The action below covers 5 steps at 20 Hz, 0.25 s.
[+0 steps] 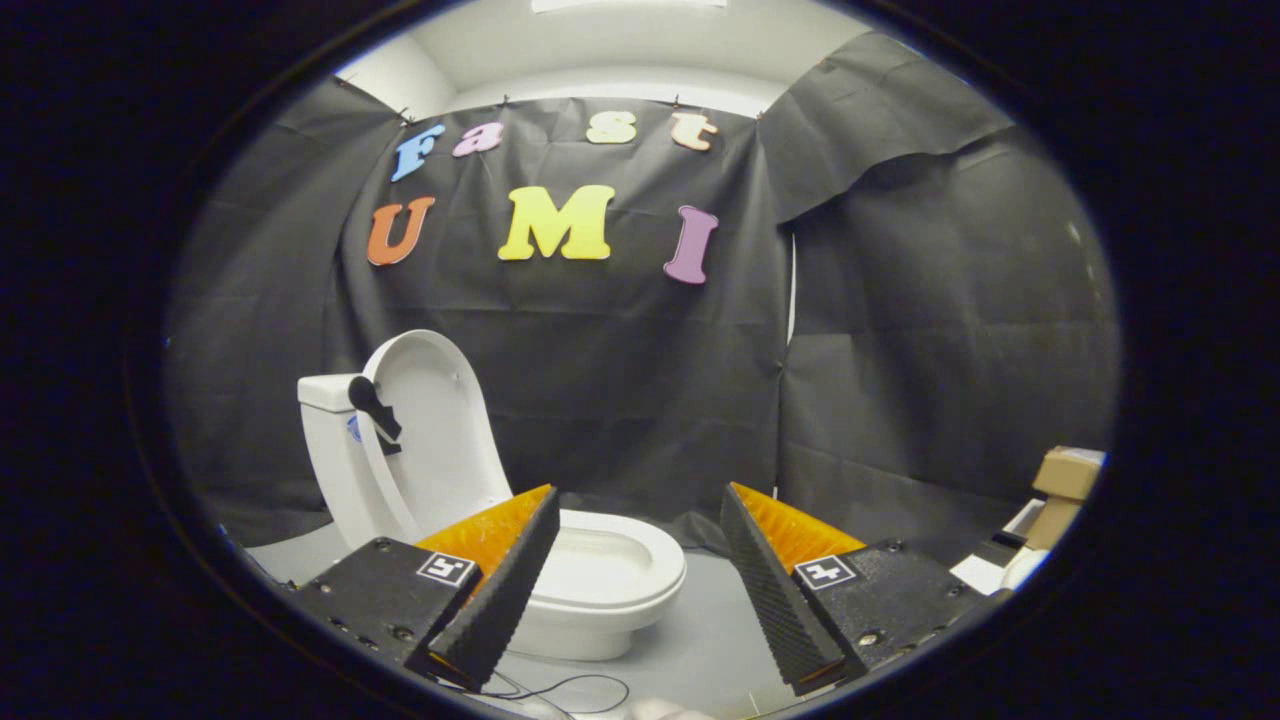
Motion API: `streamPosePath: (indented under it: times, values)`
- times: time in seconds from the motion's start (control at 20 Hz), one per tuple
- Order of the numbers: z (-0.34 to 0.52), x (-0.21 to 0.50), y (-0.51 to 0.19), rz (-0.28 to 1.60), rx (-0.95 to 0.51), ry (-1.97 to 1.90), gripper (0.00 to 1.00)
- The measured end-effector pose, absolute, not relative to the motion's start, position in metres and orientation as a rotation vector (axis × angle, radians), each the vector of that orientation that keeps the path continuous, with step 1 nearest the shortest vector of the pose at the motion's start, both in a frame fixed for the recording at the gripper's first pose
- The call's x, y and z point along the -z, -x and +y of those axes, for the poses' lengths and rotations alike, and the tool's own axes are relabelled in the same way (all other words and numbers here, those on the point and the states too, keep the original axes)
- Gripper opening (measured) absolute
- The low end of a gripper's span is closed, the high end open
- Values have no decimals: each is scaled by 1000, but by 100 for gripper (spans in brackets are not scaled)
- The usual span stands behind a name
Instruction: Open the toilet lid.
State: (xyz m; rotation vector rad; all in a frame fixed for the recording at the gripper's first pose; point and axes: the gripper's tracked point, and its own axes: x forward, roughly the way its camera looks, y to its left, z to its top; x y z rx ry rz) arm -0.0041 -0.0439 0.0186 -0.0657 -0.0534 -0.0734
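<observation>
My gripper [640,545] is spread wide, ridged fingers [500,590] holding nothing; just beyond them sits the glossy white toilet [610,590], its oval toilet lid [440,430] upright against the boxy tank [325,395]

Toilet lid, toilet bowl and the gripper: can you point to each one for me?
toilet lid [440,420]: gripper view, on its raised inner face.
toilet bowl [640,590]: gripper view, on the front rim.
gripper [640,590]: gripper view, midway between its open fingertips, holding nothing.
</observation>
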Motion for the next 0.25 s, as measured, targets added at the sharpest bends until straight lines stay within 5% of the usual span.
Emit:
streamPosePath:
  times: [0.25]
  values:
    - [-56,-6,4,-32,99,23,100]
